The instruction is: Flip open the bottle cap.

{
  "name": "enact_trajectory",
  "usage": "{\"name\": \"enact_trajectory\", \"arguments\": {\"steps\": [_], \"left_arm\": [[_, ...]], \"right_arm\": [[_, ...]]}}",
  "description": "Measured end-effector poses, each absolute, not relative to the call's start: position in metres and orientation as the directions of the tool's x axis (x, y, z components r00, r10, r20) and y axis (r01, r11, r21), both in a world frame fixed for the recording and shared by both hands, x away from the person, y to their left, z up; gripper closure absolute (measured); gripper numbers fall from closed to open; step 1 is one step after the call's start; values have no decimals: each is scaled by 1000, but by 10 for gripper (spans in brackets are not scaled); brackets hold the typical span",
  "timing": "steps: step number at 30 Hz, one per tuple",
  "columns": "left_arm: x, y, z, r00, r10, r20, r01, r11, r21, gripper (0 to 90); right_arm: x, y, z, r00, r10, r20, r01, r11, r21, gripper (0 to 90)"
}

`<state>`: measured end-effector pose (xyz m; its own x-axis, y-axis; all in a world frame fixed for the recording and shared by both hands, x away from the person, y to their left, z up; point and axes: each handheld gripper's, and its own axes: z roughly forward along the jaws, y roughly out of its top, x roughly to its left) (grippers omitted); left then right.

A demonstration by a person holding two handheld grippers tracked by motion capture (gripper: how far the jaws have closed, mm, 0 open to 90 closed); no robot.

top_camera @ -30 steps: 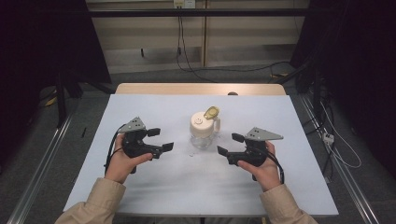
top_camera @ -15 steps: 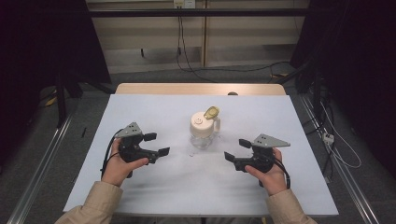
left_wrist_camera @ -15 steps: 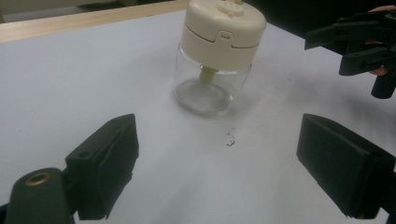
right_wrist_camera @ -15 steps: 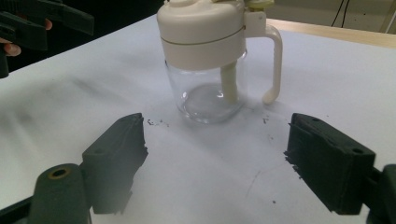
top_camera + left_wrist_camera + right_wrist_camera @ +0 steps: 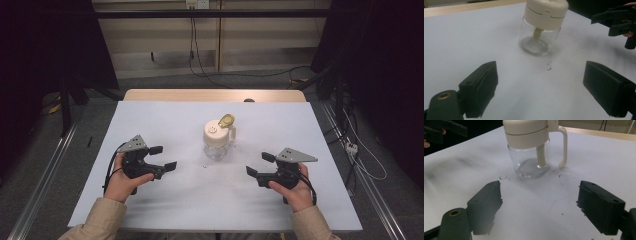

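Left gripper [image 5: 163,158] (right gripper [image 5: 261,164] too) agape

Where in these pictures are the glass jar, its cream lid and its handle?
glass jar [image 5: 535,41]: left gripper view, clear wall.
cream lid [image 5: 213,133]: high view, flat top.
handle [image 5: 564,145]: right gripper view, upright bar.

the jar [image 5: 543,25] has its lid top cut off in both tool views.

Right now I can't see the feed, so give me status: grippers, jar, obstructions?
Left gripper open, empty. Right gripper open, empty. Glass jar upright between them, cream lid on, untouched. Nothing in the way.
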<state>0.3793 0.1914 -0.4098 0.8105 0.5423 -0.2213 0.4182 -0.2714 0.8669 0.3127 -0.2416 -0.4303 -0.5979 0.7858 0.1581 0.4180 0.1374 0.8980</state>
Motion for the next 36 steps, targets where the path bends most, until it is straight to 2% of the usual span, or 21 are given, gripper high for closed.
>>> {"name": "enact_trajectory", "arguments": {"steps": [36], "left_arm": [[362, 224, -423, 790, 579, -203, 429, -285, 857, 114]], "right_arm": [[285, -278, -443, -547, 827, 129, 423, 140, 895, 183]]}}
